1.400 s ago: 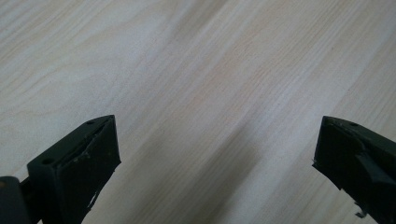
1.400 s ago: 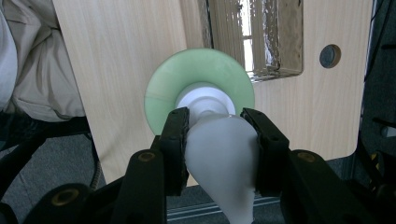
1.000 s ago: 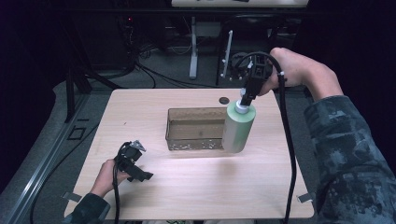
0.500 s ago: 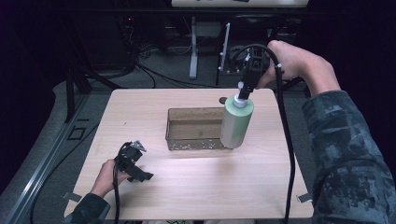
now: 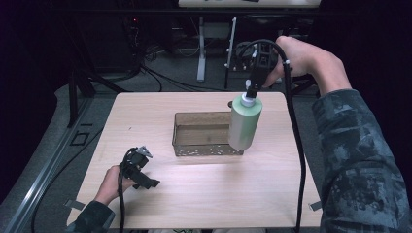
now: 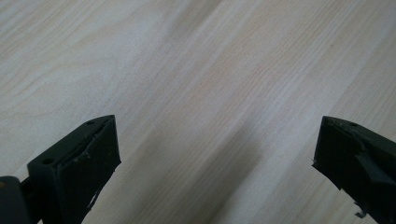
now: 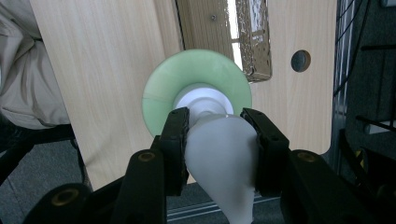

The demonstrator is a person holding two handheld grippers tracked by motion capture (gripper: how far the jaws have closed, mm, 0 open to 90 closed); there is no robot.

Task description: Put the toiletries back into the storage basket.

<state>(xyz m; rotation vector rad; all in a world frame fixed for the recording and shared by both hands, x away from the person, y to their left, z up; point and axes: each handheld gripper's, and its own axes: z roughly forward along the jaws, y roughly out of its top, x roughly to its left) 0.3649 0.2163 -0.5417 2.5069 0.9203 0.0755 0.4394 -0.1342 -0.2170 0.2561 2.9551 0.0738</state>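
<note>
Right gripper point(image 7: 215, 135) first: its two black jaws are clamped on the white cap point(image 7: 219, 158) of a pale green bottle point(image 7: 196, 74), one jaw on each side, squeezing it firmly. In the high view the right gripper point(image 5: 251, 91) points straight down and the green bottle point(image 5: 245, 124) hangs upright beneath it, lifted off the table, its lower end in front of the right end of the tray point(image 5: 201, 148). The right gripper view looks down the bottle's shoulder to the tray's point(image 7: 254, 42) clear, speckled wall, just beyond the bottle, and a round dark hole point(image 7: 300, 60) in the tabletop off to the side. The person's right hand point(image 5: 303, 60) grips the tool from above, a thick black cable point(image 5: 294, 145) trailing down along the sleeve.

Over to the left gripper point(image 6: 215, 154): jaws spread wide, nothing between them, bare pale wood of the table point(image 6: 196, 70) beneath. From above, the left gripper point(image 5: 141, 172) sits low at the near left corner of the table point(image 5: 145, 111), held in the left hand point(image 5: 112, 183), well apart from the tray.
</note>
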